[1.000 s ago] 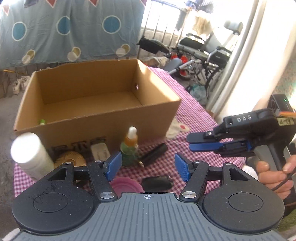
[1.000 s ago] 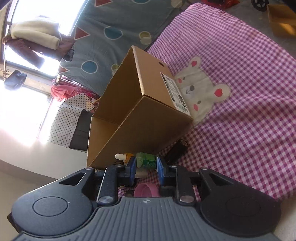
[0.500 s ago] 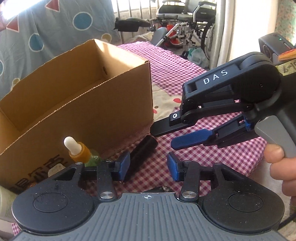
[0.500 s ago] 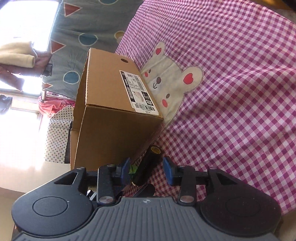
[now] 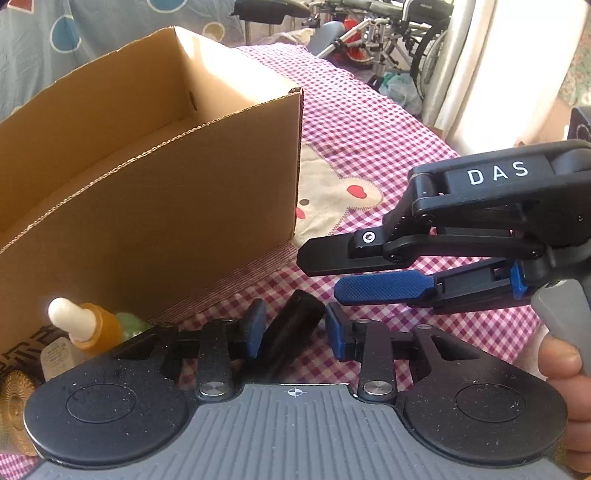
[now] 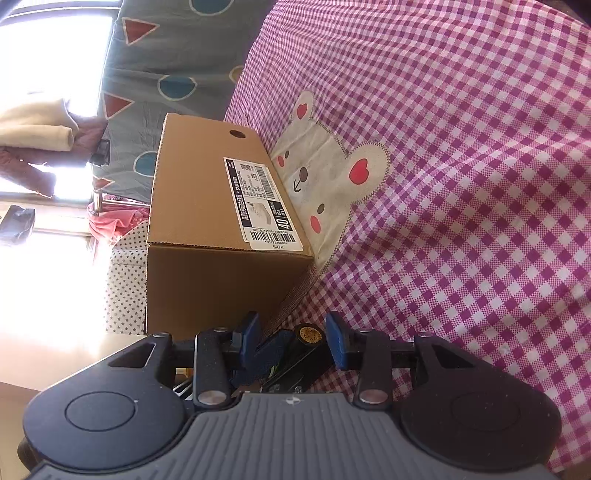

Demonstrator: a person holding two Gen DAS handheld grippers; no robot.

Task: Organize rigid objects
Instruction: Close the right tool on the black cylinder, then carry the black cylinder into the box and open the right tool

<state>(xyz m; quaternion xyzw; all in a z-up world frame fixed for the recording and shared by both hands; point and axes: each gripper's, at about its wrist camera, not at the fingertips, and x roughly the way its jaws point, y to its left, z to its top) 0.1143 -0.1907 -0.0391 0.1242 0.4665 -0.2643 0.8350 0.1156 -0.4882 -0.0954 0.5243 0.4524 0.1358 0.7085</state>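
A black cylinder (image 5: 291, 325) lies on the checked cloth by the front right corner of the open cardboard box (image 5: 155, 206). My left gripper (image 5: 291, 332) is open with its blue pads on either side of the cylinder, not closed on it. My right gripper (image 5: 325, 275) is open and hovers just above and to the right of the cylinder. In the right wrist view the cylinder's end (image 6: 308, 334) shows between the open pads of my right gripper (image 6: 293, 336), beside the box (image 6: 221, 236).
A dropper bottle with orange liquid (image 5: 88, 328), a green bottle (image 5: 129, 321) and a gold round object (image 5: 14, 406) sit left of the cylinder against the box front. A rabbit patch (image 5: 332, 195) marks the pink checked cloth. Wheelchairs (image 5: 369, 33) stand beyond the table.
Both grippers have come down and forward toward the black cylinder. My left gripper now has it between its pads; its opening has narrowed from a second ago. The right gripper hovers close above.
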